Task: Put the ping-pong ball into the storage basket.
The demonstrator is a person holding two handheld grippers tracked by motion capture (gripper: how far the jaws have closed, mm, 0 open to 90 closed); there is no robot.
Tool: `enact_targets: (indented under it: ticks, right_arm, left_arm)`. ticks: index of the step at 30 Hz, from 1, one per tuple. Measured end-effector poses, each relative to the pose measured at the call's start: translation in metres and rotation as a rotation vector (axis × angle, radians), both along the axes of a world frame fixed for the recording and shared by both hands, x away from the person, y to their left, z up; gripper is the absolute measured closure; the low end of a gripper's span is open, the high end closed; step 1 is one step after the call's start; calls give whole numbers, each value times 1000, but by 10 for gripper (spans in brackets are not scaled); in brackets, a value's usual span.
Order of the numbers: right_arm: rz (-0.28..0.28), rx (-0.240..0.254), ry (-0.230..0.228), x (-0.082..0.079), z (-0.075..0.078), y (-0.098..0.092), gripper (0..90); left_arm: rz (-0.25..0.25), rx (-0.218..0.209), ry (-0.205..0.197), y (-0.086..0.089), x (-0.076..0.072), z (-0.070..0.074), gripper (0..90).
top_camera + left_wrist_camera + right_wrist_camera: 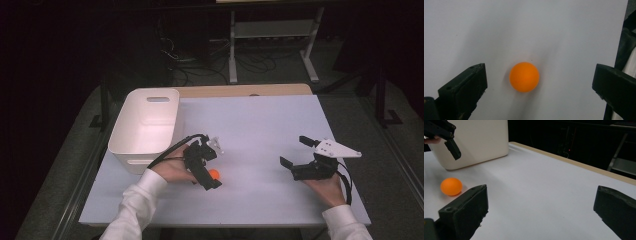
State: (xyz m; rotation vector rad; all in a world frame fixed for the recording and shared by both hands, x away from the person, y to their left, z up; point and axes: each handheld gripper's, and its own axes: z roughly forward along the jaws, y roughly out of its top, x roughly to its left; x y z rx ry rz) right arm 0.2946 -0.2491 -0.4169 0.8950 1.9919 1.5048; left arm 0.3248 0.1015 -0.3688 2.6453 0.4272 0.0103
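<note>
Counter carries a white bin at its far left corner; right gripper hovers near the right edge, fingers wide; left gripper, fingers wide and untouching, straddles the orange ball near the front edge

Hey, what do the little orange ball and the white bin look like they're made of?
The orange ball looks like lightweight matte plastic, much like a table tennis ball: an even colour, a smooth skin, no sharp glare. The white bin looks like moulded plastic with a soft satin finish: thin rounded walls, a cut-out handle slot and one uniform colour. Neither can be confirmed by look alone.
</note>
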Motion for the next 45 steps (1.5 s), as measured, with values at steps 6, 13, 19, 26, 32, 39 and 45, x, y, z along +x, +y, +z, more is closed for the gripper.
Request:
enact_targets:
  ticks: [6, 13, 19, 26, 32, 39, 45]
  right_arm:
    - [3, -6, 6, 0, 0, 1, 0]
    - [10, -17, 10, 0, -1, 2, 0]
    - [11, -24, 9, 1, -2, 2, 0]
    - [14, -27, 15, 1, -2, 3, 0]
    - [14, -31, 17, 1, -2, 3, 0]
    - [15, -35, 16, 1, -3, 3, 0]
    - [17, -33, 17, 1, -4, 3, 0]
  left_arm:
    - [-9, 23, 24, -1, 3, -5, 0]
    - [-10, 35, 39, -2, 7, -10, 0]
    - [-5, 48, 56, -5, 7, -16, 0]
    - [-5, 51, 68, -7, 8, -22, 0]
    - [-17, 69, 77, -7, 10, -26, 0]
    - [-27, 75, 104, -8, 13, -31, 0]
    - [-34, 96, 110, -9, 14, -36, 2]
